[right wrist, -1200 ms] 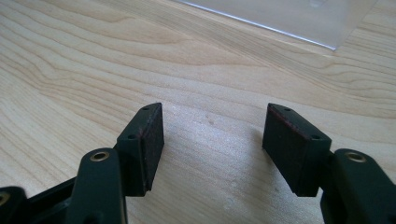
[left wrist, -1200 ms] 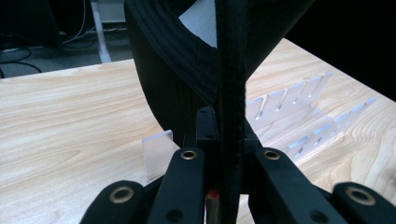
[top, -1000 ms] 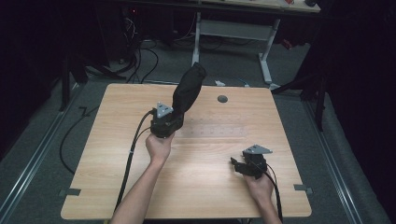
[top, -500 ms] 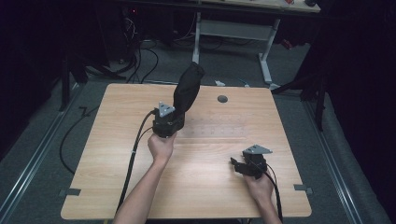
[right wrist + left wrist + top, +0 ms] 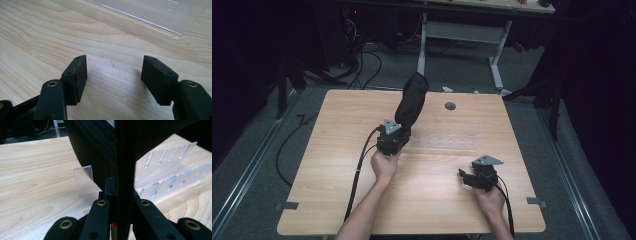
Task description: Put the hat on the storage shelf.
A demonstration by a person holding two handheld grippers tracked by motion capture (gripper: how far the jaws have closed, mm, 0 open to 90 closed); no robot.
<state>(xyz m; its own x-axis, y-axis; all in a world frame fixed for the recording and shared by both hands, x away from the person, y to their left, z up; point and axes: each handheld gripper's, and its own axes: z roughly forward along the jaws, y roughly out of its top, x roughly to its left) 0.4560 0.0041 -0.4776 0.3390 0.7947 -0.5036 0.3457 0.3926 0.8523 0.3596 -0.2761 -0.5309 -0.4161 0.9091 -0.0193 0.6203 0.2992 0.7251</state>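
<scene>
above the clear slotted rack (image 5: 447, 141) at mid-table, a black cloth pouch (image 5: 411, 102) is held clamped in the left gripper (image 5: 391, 141); the right gripper (image 5: 466, 178) is rested open; lowering into a slot is judged next

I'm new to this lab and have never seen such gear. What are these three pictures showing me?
A person sits at a wooden table, holding a hand-operated gripper in each hand. The high view looks down from above. The other two views come from cameras riding on the grippers, looking along their black jaws. The left gripper is shut on a black cloth item, perhaps a folded garment, and holds it up above a clear plastic rack with upright dividers that lies on the table. The right gripper rests near the table's front right, jaws open and holding nothing.
</scene>
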